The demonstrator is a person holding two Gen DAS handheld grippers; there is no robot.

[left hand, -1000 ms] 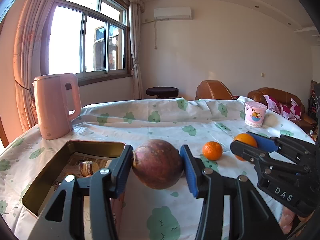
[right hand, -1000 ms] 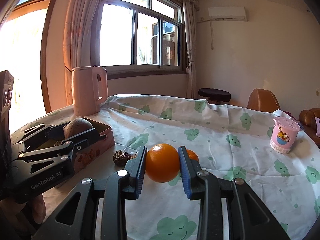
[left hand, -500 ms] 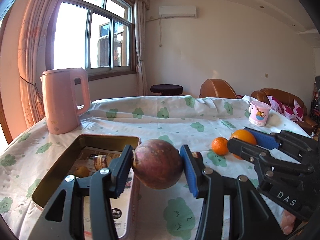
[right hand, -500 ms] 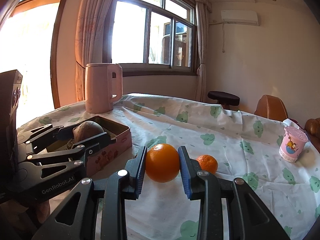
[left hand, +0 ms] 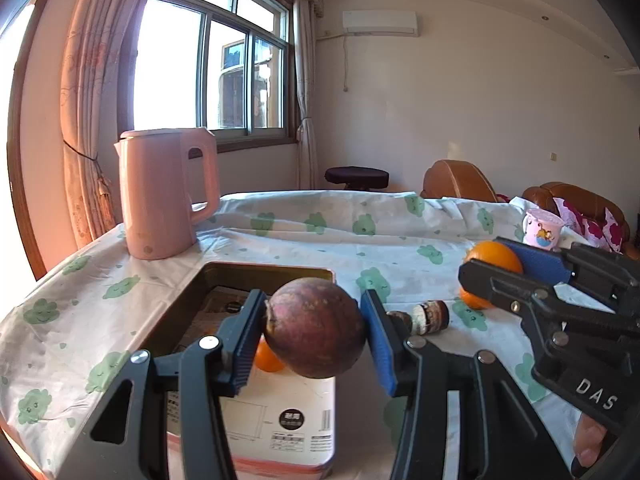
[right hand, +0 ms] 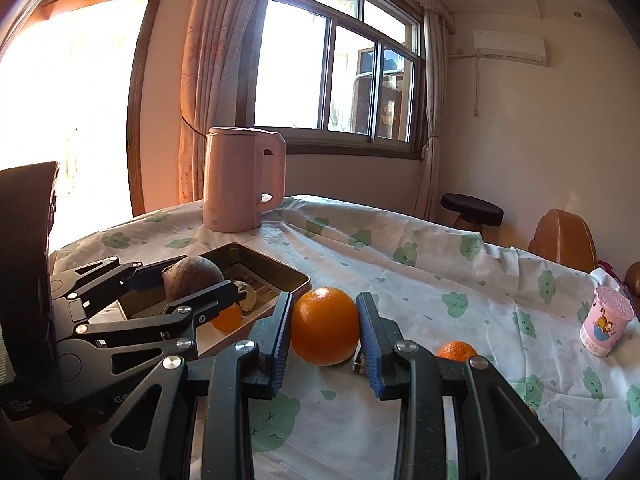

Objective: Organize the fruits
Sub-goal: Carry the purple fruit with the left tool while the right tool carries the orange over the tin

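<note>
tin interior part-hidden, small orange half-hidden

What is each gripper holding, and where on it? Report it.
The left gripper clamps the purple-brown fruit across its sides. The right gripper clamps the large orange across its sides.

Open cloth is lying beyond the tin; the kettle is blocking its far left corner.
</note>
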